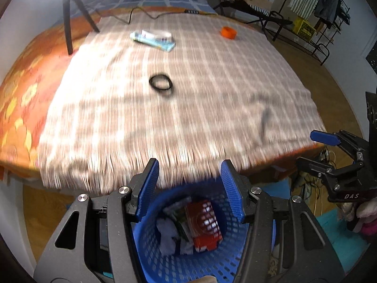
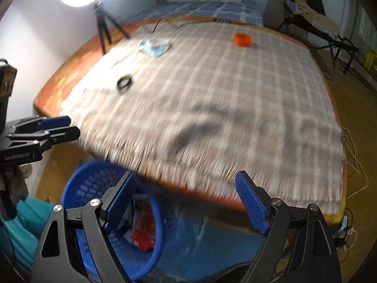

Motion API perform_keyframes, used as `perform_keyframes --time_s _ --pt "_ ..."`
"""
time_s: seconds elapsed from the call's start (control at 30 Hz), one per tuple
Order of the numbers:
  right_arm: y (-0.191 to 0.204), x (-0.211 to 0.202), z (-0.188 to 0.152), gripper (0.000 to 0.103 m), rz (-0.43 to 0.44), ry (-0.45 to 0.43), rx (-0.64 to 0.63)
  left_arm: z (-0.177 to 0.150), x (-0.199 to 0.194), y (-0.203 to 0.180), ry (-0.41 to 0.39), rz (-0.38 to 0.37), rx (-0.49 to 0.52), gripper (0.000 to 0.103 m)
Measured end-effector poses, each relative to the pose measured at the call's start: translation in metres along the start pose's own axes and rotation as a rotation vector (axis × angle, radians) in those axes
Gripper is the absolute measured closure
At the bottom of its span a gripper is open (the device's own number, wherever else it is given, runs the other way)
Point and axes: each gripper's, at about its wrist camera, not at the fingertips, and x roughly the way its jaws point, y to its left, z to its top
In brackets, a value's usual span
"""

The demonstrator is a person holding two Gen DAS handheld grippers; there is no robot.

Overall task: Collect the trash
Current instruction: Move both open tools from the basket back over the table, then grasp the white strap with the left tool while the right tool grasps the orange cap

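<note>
While both frames are smeared by motion, the layout reads clearly enough. From the left wrist camera, the left gripper [image 1: 188,188] sits directly above the blue basket [image 1: 150,254], its two blue fingers spread wide with nothing between them. Inside the basket lie a red packet [image 1: 205,224], a green-and-white wrapper [image 1: 180,219] and crumpled white paper [image 1: 167,235]. Beyond the basket, the bed carries a checked cloth [image 1: 212,89]. On that cloth, a black ring [image 1: 160,83] lies nearest the basket, a light blue packet [image 1: 153,39] lies farther back, and an orange cap [image 1: 228,32] sits to the right of the packet, well apart from it. A tripod [image 1: 70,11] with a lamp stands on the bed at the far left. The right gripper [image 1: 313,148] shows to the right of the basket, at the cloth's near corner.

From the right wrist camera, the right gripper [image 2: 186,202] is also spread wide and holds nothing. The basket [image 2: 89,181] stands low to its left, below the bed edge, with the red packet [image 2: 143,233] visible inside. Beyond the basket, the black ring [image 2: 124,83], the light blue packet [image 2: 154,47] and the orange cap [image 2: 242,39] rest on the checked cloth [image 2: 235,99]. The left gripper [image 2: 63,127] appears above the basket at the far left; its opening cannot be judged from this side.
</note>
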Motion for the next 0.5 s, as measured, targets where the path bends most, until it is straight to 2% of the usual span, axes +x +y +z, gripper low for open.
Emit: perform_keyframes --time_s 0.17,0.33,0.5 --pt "-0.022 -0.001 0.029 0.017 -0.018 -0.055 0.029 0.032 0.008 0.008 -0.029 0.026 0.006 0.047" --pt "-0.039 0.005 0.069 0.017 -0.06 -0.087 0.024 0.058 0.02 0.018 -0.03 0.021 -0.014 0.047" --pt "-0.055 0.022 0.109 0.017 -0.107 -0.117 0.006 0.093 0.025 0.026 -0.081 0.043 0.008 0.047"
